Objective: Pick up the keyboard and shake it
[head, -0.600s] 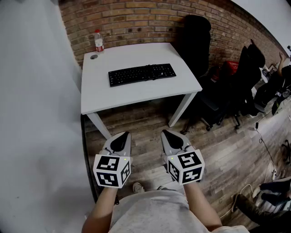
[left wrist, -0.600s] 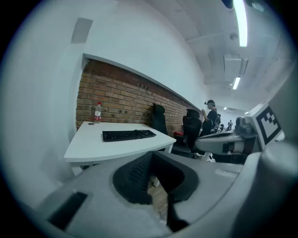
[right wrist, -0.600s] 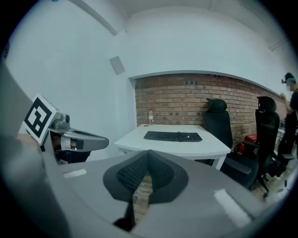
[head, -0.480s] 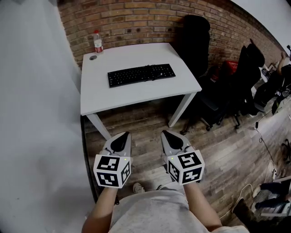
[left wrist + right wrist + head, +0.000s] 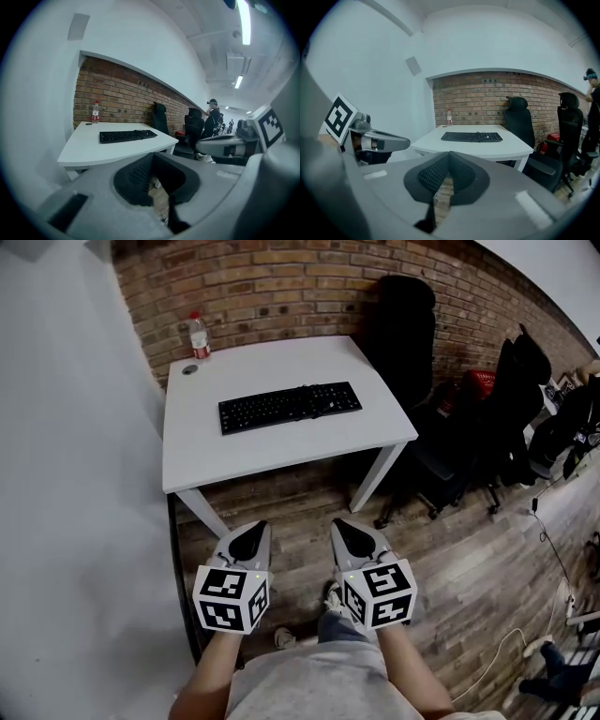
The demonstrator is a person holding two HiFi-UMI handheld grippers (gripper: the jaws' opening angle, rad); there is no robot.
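Note:
A black keyboard [image 5: 290, 406] lies flat on the white table [image 5: 216, 456], near its middle; it also shows as the keyboard [image 5: 127, 135] in the left gripper view and the keyboard [image 5: 472, 136] in the right gripper view. My left gripper [image 5: 249, 532] and right gripper [image 5: 349, 531] are held side by side over the wooden floor, well short of the table's front edge. Both are shut with nothing between their jaws. Neither touches the keyboard.
A water bottle [image 5: 198, 337] and a small round cap [image 5: 190, 369] stand at the table's far left corner by the brick wall. Black office chairs [image 5: 408, 324] crowd the right of the table. A white wall [image 5: 75, 474] runs along the left.
The view has shifted slightly nearer the table; the person's foot has stepped forward between the grippers. The grippers stay shut and the keyboard has not moved.

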